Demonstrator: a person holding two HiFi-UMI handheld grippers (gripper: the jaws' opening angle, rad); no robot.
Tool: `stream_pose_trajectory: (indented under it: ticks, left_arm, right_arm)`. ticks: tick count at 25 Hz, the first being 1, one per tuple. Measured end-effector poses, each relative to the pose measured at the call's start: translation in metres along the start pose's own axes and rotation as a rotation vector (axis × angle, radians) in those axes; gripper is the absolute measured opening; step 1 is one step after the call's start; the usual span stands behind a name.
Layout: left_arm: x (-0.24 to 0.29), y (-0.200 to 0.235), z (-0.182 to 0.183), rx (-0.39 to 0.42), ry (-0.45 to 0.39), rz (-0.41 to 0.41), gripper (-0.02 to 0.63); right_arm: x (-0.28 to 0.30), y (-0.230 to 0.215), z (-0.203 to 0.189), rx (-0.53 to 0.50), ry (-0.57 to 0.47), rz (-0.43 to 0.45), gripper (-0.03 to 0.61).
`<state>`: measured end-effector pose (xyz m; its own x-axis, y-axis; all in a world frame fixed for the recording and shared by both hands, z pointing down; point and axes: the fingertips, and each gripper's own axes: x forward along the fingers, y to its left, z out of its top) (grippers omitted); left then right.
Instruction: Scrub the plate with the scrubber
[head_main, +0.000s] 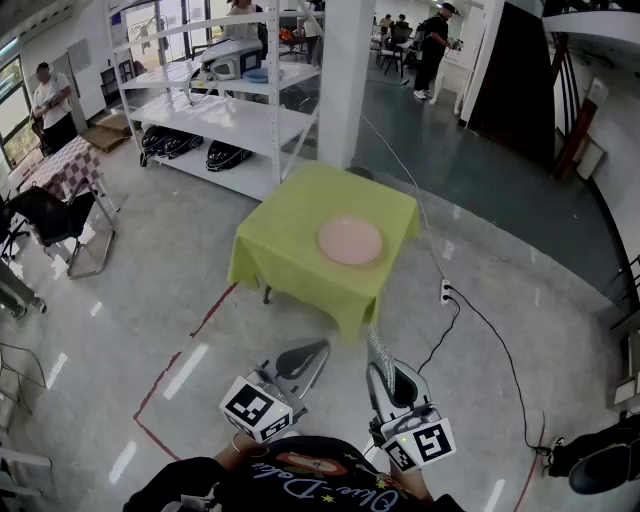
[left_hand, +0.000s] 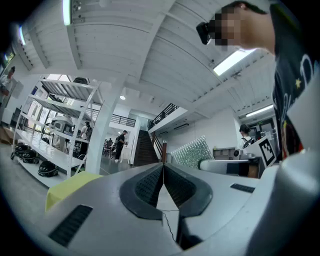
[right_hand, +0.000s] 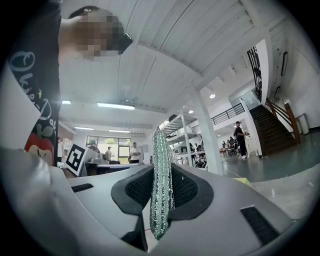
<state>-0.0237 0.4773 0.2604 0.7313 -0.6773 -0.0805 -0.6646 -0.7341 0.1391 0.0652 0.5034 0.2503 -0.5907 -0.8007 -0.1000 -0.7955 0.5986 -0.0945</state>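
A pink plate (head_main: 350, 240) lies on a small table with a yellow-green cloth (head_main: 290, 225), some way ahead of me across the floor. Both grippers are held close to my body at the bottom of the head view, far from the plate. My left gripper (head_main: 318, 347) is shut with nothing between its jaws (left_hand: 163, 167). My right gripper (head_main: 379, 352) is shut on a flat silvery-green glittery scrubber (right_hand: 161, 175), which sticks out beyond the jaws (head_main: 380, 345).
White shelving (head_main: 215, 95) with bags and equipment stands behind the table, next to a white pillar (head_main: 345, 70). A power cable (head_main: 470, 310) runs over the floor to the right. Folding chairs (head_main: 60, 225) stand left. People are in the background. Red tape (head_main: 180, 350) marks the floor.
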Motion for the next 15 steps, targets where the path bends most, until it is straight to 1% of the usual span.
stream_pose_trajectory:
  ticks: [4,8,15]
  left_arm:
    - [0.001,0.006,0.002,0.012,0.009,-0.001,0.006]
    - [-0.005,0.011,0.002,0.013,0.012,0.029,0.006]
    - [-0.022,0.022,0.001,0.022,0.025,0.096,0.006]
  right_arm:
    - [0.006,-0.001,0.001,-0.009,-0.002,-0.004,0.06]
    - [0.011,0.0,0.0,-0.011,0.0,0.013,0.06]
    - [0.026,0.01,-0.006,0.031,-0.003,0.083,0.06]
